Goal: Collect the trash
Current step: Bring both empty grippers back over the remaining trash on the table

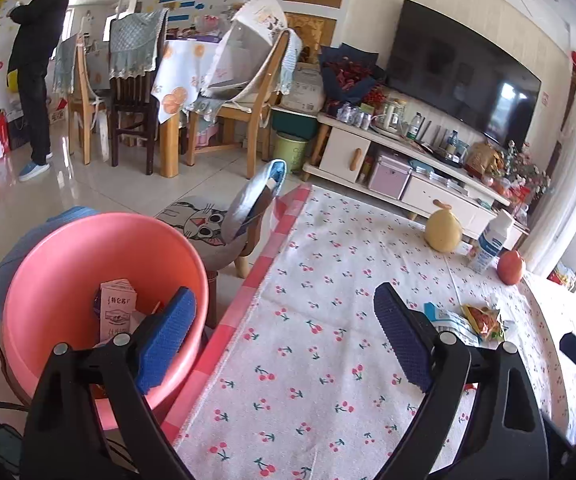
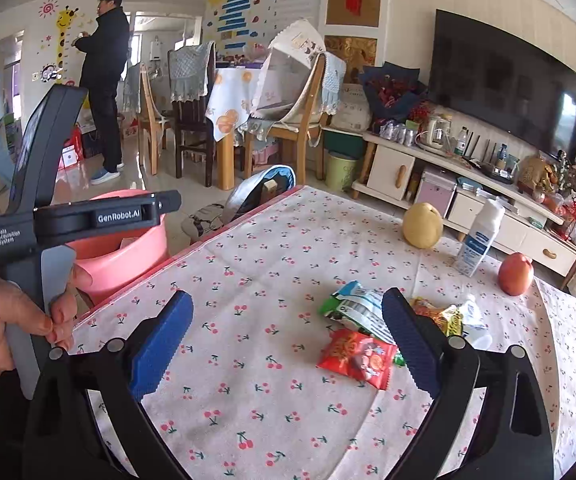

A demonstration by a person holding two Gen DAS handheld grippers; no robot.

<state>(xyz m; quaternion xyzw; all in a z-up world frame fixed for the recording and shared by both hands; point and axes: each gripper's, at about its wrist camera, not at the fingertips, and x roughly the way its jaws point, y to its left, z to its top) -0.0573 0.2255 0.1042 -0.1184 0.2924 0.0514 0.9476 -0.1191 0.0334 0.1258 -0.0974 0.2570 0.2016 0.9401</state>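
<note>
A pink bin (image 1: pixel 87 252) stands beside the table's left edge with a small carton (image 1: pixel 116 308) and other trash inside; it also shows in the right wrist view (image 2: pixel 127 256). My left gripper (image 1: pixel 283 320) is open and empty over the table edge, its left finger over the bin. Snack wrappers lie on the cherry-print tablecloth: a red packet (image 2: pixel 356 358), a white-green wrapper (image 2: pixel 352 304) and a yellow-orange wrapper (image 2: pixel 440 314), the last also in the left wrist view (image 1: pixel 484 318). My right gripper (image 2: pixel 288 328) is open and empty, just short of the red packet.
A yellow pomelo (image 2: pixel 422 224), a white bottle (image 2: pixel 478 240) and a red apple (image 2: pixel 516 274) stand at the table's far side. A cat-print stool (image 1: pixel 207 228) is beyond the bin. A person (image 2: pixel 103 80) stands by the dining chairs. A TV cabinet (image 2: pixel 468 184) lines the right wall.
</note>
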